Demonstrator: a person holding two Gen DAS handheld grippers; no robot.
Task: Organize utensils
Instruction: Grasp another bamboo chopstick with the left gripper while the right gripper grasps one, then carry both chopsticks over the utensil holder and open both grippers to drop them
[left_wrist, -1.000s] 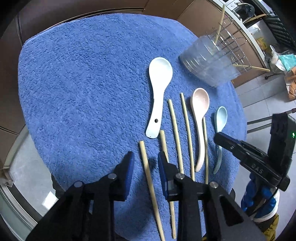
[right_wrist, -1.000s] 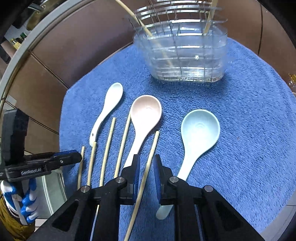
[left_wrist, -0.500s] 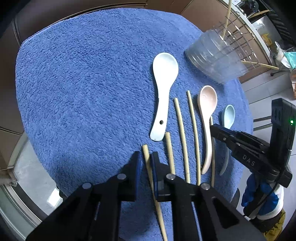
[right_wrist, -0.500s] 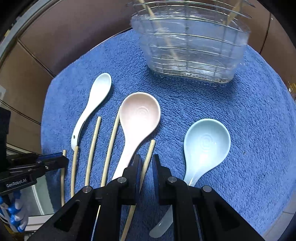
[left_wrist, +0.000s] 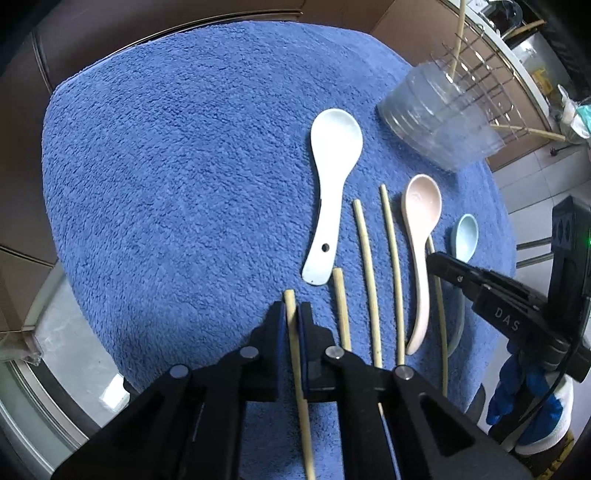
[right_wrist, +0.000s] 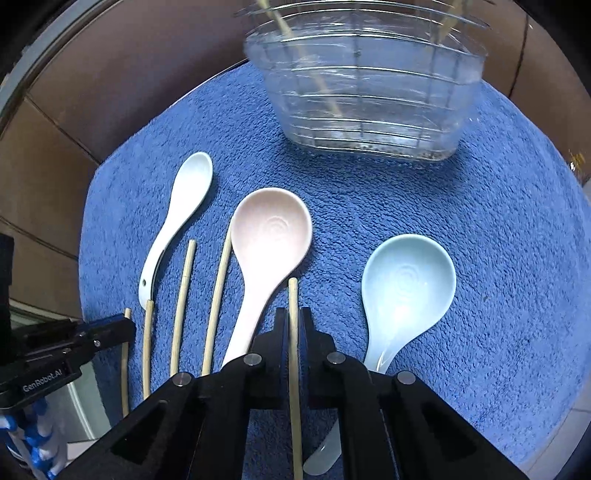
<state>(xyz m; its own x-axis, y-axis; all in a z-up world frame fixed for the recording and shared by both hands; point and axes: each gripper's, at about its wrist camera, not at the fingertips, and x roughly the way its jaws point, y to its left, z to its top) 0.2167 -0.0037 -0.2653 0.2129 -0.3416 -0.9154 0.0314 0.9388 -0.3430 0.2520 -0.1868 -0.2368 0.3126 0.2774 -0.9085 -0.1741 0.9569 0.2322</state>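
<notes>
Several pale chopsticks and three spoons lie on a blue towel (left_wrist: 177, 177). My left gripper (left_wrist: 291, 314) is shut on the leftmost chopstick (left_wrist: 290, 299), its jaws closing the last bit with the pads pressing the stick. My right gripper (right_wrist: 293, 321) is shut the same way on the chopstick (right_wrist: 293, 291) between the pink spoon (right_wrist: 271, 229) and the light blue spoon (right_wrist: 406, 284). The white spoon (left_wrist: 332, 147) lies further left. Both held sticks still lie along the towel. A clear utensil holder (right_wrist: 369, 92) stands at the far side.
Loose chopsticks (left_wrist: 365, 266) lie between the two held ones. The holder (left_wrist: 436, 122) has chopsticks (left_wrist: 458, 33) leaning in it. The towel's left half is bare. Brown cabinet fronts (right_wrist: 110, 74) lie behind, tiled floor (left_wrist: 535, 173) beyond the right edge.
The left jaws have closed from well apart onto the leftmost chopstick. The right jaws have tightened on their chopstick, and that gripper has sunk slightly toward the towel.
</notes>
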